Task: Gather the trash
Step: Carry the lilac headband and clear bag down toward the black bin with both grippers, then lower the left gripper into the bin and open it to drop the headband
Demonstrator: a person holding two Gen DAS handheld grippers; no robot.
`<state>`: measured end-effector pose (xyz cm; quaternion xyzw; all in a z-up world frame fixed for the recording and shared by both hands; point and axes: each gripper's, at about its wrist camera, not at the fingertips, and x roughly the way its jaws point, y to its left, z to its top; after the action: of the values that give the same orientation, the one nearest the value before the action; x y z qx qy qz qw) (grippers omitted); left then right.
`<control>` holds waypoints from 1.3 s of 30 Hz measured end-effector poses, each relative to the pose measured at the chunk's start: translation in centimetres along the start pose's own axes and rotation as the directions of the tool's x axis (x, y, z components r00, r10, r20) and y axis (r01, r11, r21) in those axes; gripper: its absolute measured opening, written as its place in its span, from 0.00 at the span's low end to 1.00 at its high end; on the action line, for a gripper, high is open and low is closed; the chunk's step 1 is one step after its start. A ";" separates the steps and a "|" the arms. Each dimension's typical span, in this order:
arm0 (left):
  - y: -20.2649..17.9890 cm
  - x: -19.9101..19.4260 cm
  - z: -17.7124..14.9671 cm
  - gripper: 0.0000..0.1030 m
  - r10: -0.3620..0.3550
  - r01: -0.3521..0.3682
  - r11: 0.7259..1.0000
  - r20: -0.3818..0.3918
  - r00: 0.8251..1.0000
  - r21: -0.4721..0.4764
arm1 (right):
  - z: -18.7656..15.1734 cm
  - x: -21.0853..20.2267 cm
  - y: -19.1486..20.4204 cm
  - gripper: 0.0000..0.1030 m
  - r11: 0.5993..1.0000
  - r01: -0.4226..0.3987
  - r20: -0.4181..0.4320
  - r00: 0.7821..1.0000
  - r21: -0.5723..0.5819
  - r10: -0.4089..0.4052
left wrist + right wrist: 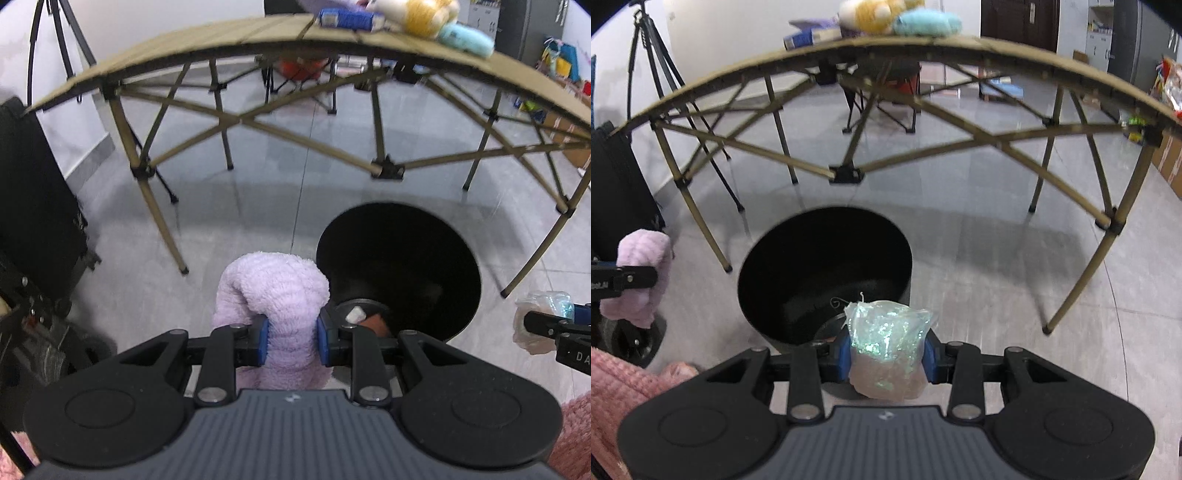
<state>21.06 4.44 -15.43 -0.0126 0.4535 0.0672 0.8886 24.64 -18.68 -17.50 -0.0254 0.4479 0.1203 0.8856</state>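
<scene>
My left gripper (291, 341) is shut on a fluffy lilac cloth (271, 291), which bulges up between its blue pads. It hangs just left of the black round bin (402, 258) standing on the floor; a white scrap (355, 314) and something orange lie in the bin's bottom. My right gripper (886, 360) is shut on a clear crinkled plastic bag (888, 339) with a green shimmer, held over the near rim of the same bin (823, 273). The lilac cloth (642, 280) and left fingertip show at the left edge of the right wrist view.
A tan folding table (229, 48) spans the far side, with crossed legs above the grey tiled floor. Plush toys (432, 16) and a blue box (351, 18) lie on it. A black tripod (653, 70), a black case (33, 206) and a pink sleeve (624, 384) are at left.
</scene>
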 end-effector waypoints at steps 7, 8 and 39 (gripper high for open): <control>0.1 1.8 0.0 0.25 0.005 -0.006 1.000 -0.079 0.997 -0.011 | -0.4 1.9 -0.5 0.35 1.000 0.026 -0.069 0.997 0.012 -0.025; 0.1 2.0 0.1 0.25 0.006 -0.007 1.000 -0.087 0.996 -0.012 | -0.4 2.1 -0.6 0.35 0.999 0.028 -0.076 0.997 0.015 -0.027; -5.3 4.0 4.0 0.25 -0.037 0.034 0.999 -0.164 0.986 -0.018 | -1.3 5.7 -4.7 0.35 0.988 0.098 -0.180 0.981 0.123 -0.075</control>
<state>27.22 -0.03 -16.50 -0.0331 0.5244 0.0537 0.8491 27.97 -22.36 -23.12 0.0029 0.5295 0.0493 0.8469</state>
